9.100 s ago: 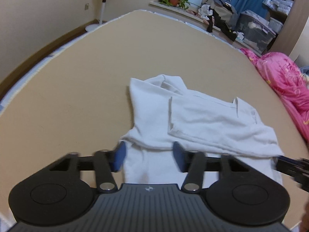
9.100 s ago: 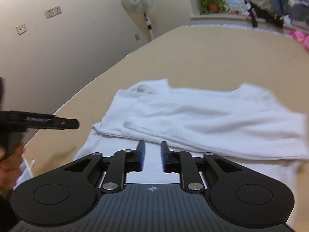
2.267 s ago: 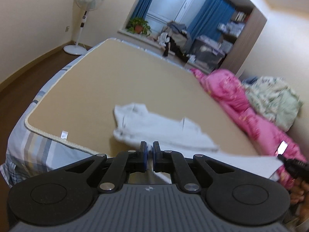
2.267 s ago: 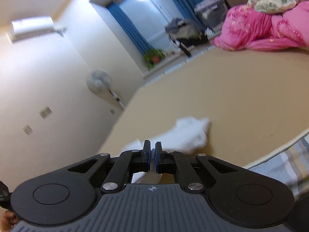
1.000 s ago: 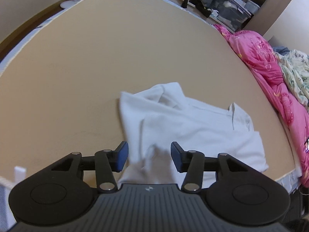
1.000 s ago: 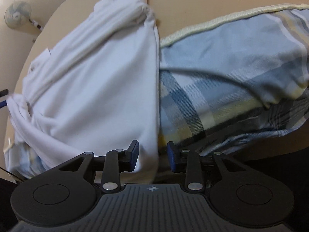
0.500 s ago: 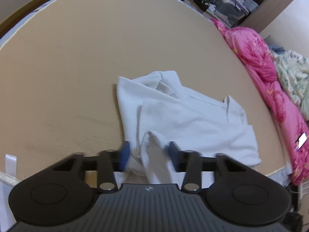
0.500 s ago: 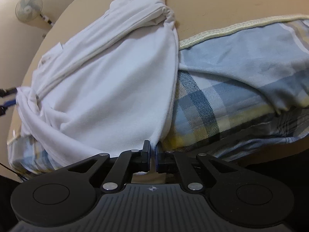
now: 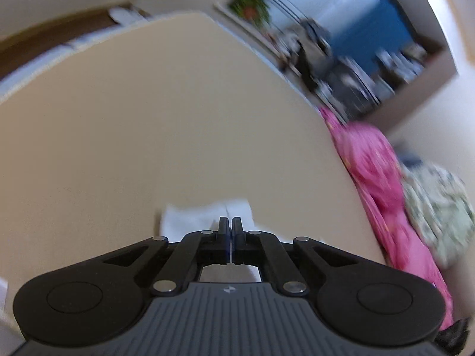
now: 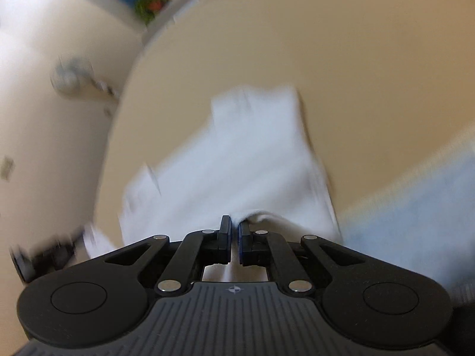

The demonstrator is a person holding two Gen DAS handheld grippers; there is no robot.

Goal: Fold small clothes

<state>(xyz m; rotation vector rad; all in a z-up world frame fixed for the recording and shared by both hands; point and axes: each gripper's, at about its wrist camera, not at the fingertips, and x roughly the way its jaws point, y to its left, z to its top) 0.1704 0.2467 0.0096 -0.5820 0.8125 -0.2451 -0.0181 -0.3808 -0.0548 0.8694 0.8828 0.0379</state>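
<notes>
A white shirt [image 10: 237, 160] lies on the tan bed [image 10: 341, 59], stretched from mid-bed toward me; the view is motion-blurred. My right gripper [image 10: 234, 228] is shut on the shirt's near hem, which bunches at the fingertips. In the left wrist view only a small part of the white shirt [image 9: 190, 216] shows beyond the fingers. My left gripper [image 9: 231, 228] is shut on the shirt's edge, with white cloth showing under the fingers. The other gripper shows blurred at the lower left of the right wrist view [image 10: 38, 255].
A pink quilt [image 9: 383, 175] and a floral blanket [image 9: 439, 207] lie along the bed's right side. A plant [image 9: 249, 7], blue curtains [image 9: 371, 20] and clutter stand beyond the far edge. A standing fan [image 10: 71, 74] is by the wall. The plaid bed side [image 10: 415, 207] shows at right.
The left gripper has closed on the shirt's edge and both grippers have lifted and tilted upward. The right gripper stays shut on the hem. Both views are now blurred by fast motion.
</notes>
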